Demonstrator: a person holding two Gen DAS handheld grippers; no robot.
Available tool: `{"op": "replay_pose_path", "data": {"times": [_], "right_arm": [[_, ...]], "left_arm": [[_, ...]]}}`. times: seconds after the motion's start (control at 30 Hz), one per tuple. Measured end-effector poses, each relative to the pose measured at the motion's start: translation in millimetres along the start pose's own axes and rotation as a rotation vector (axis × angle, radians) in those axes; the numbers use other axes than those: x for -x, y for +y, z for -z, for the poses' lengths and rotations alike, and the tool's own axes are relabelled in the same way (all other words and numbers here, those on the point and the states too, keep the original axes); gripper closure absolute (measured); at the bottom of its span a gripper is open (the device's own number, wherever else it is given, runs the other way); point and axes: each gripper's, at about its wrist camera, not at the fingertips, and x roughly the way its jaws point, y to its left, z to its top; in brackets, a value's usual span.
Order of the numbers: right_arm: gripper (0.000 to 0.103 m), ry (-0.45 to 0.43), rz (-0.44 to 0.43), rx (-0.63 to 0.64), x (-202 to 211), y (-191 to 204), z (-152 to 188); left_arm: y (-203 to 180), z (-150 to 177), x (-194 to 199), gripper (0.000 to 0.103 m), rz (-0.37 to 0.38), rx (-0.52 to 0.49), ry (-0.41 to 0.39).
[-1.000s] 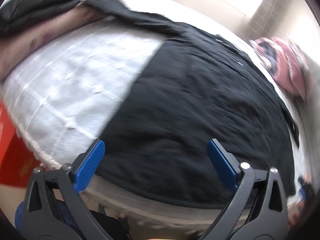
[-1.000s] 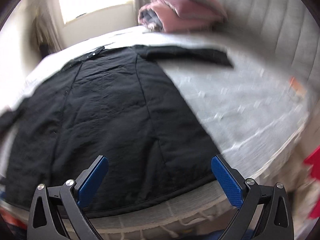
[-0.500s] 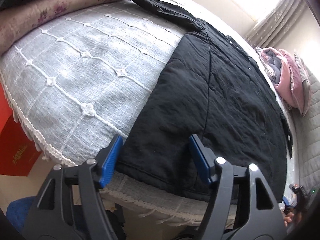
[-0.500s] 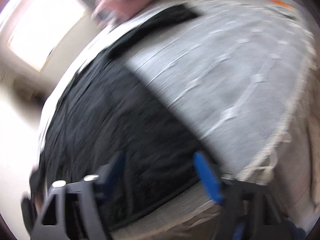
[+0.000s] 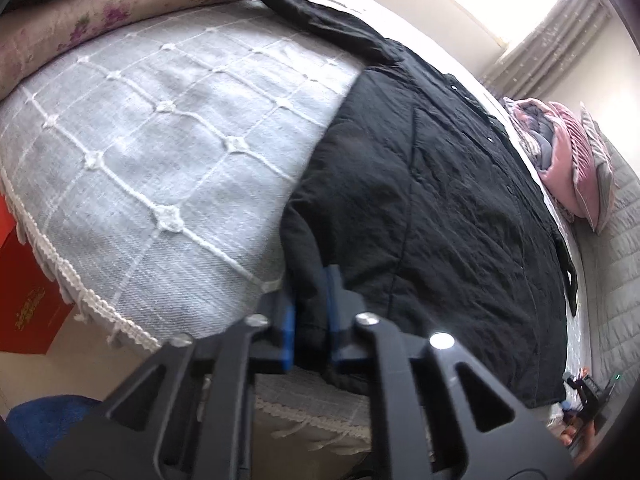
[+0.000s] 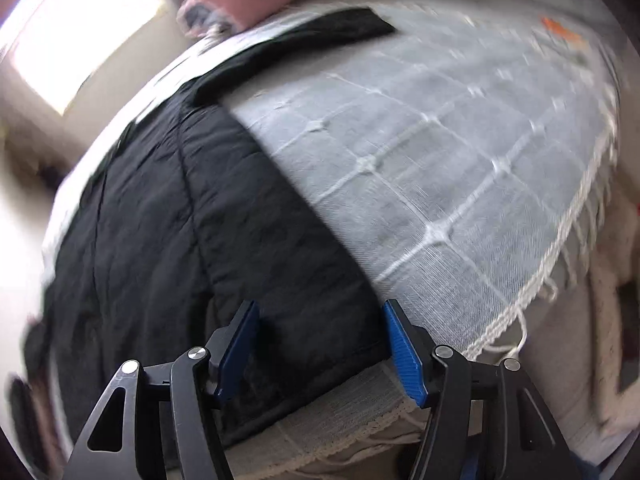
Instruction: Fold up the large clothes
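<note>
Left wrist view. Item: black quilted coat (image 5: 460, 216), spread flat across a bed with a grey grid-stitched bedspread (image 5: 152, 152), hem toward the near edge, one sleeve (image 5: 320, 20) stretched out to the far side.
Left gripper (image 5: 310, 312): blue pads pressed together on a bunched fold of the coat's near hem corner.
Right gripper (image 6: 320, 344): fingers spread wide, straddling the opposite hem corner, not yet closed on the cloth.
Surroundings: folded pink bedding (image 5: 568, 160) by the headboard; red box (image 5: 28, 304) beside the bed.
Risks, judged: the left pinch takes only a small bunch of thick padding and may slip once the coat's weight comes onto it. If the right gripper closes too shallow, or catches the bedspread fringe (image 6: 560, 280) along with the hem, the lift goes uneven and the fold skews. The outstretched sleeve may drag and crumple under the body.
</note>
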Motion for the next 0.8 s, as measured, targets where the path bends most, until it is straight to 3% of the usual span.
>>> {"op": "replay_pose_path", "data": {"times": [0.03,0.07,0.27,0.4,0.5,0.53,0.63,0.67,0.73,0.8], "right_arm": [[0.072,-0.011,0.010,0.024,0,4,-1],[0.089,-0.026,0.036,0.041,2,5,-3],[0.095,-0.144,0.046,0.010,32,-6,-1],[0.094,-0.127,0.062,0.027,27,-2,-6],[0.083,-0.136,0.009,-0.046,25,-10,-11],[0.074,-0.153,-0.019,-0.077,28,-16,-12],[0.019,-0.210,-0.110,-0.204,39,-34,-16],[0.019,-0.245,-0.143,-0.252,41,-39,-18],[0.019,-0.270,-0.156,-0.300,40,-43,-24],[0.019,-0.269,-0.168,-0.313,33,-41,-31]], "left_arm": [[-1,0,3,0.093,-0.004,-0.004,-0.012],[-2,0,8,0.093,-0.005,-0.006,-0.025],[-6,2,29,0.094,-0.013,-0.018,-0.066],[-14,3,27,0.094,-0.054,-0.067,-0.066],[-7,-7,22,0.087,-0.024,-0.009,-0.043],[-4,-10,24,0.085,-0.016,0.006,-0.049],[2,-21,36,0.084,-0.015,0.047,-0.102],[2,-25,41,0.083,-0.018,0.052,-0.127],[-4,-36,47,0.060,-0.038,0.056,-0.171],[-15,-45,46,0.049,-0.043,0.046,-0.180]]}}
